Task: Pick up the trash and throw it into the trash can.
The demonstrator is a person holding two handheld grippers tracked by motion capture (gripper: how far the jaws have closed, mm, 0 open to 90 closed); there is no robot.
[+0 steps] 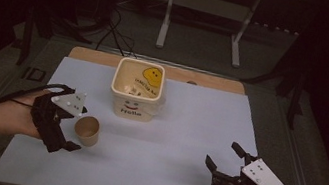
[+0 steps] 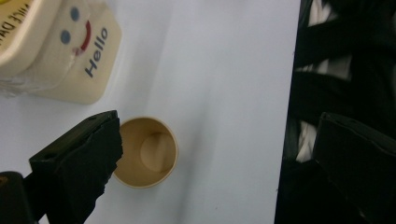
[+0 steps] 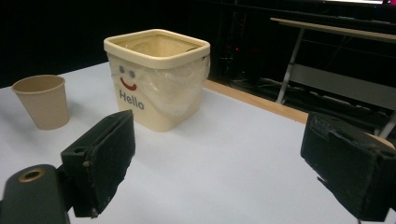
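Observation:
A brown paper cup (image 1: 87,130) stands upright and empty on the white table sheet, left of centre. My left gripper (image 1: 62,146) hangs just left of it and points down. In the left gripper view the cup (image 2: 145,152) lies beside the left jaw, and the left gripper (image 2: 223,128) is open around bare sheet. A cream bin (image 1: 133,111) with a smiley and "Hello" stands behind the cup, lined with clear plastic. My right gripper (image 1: 223,154) rests low at the front right, open and holding nothing. Its own view frames the right gripper (image 3: 219,140), the bin (image 3: 140,102) and the cup (image 3: 42,100).
The white sheet (image 1: 187,126) covers most of the table, with a wooden strip (image 1: 205,79) along the far edge. Beyond it stand a metal table frame (image 1: 204,8) and floor cables (image 1: 112,28). Past the sheet's edge the left gripper view shows dark floor (image 2: 336,70).

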